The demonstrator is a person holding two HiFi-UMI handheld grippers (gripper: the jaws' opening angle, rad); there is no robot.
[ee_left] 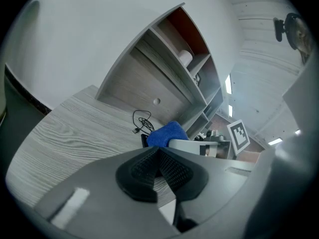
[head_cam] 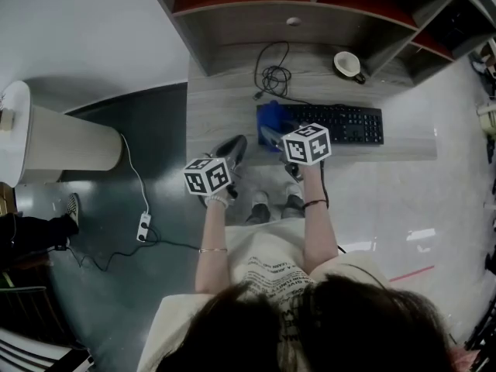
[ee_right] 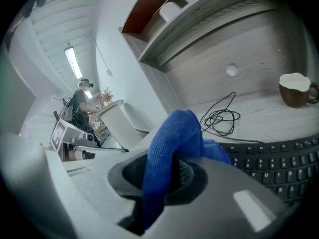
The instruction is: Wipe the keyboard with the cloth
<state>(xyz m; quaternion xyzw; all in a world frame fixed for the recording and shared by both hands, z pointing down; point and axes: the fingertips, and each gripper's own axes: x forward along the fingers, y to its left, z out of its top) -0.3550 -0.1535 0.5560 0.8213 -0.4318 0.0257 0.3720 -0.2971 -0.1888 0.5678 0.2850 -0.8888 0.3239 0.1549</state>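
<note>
Cloth point(ee_right: 172, 133), one blue piece, is pinched in my right tongs point(ee_right: 164, 176) at the left end of the one keyboard point(head_cam: 341, 122) on the worktop point(head_cam: 221, 103). My left tongs point(ee_left: 158, 166) are closed on nothing; one cup point(head_cam: 346, 63) stands behind the keyboard.

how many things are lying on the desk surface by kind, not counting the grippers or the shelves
keyboard: 1
blue cloth: 1
cup: 1
coiled cable: 1
total: 4
</note>
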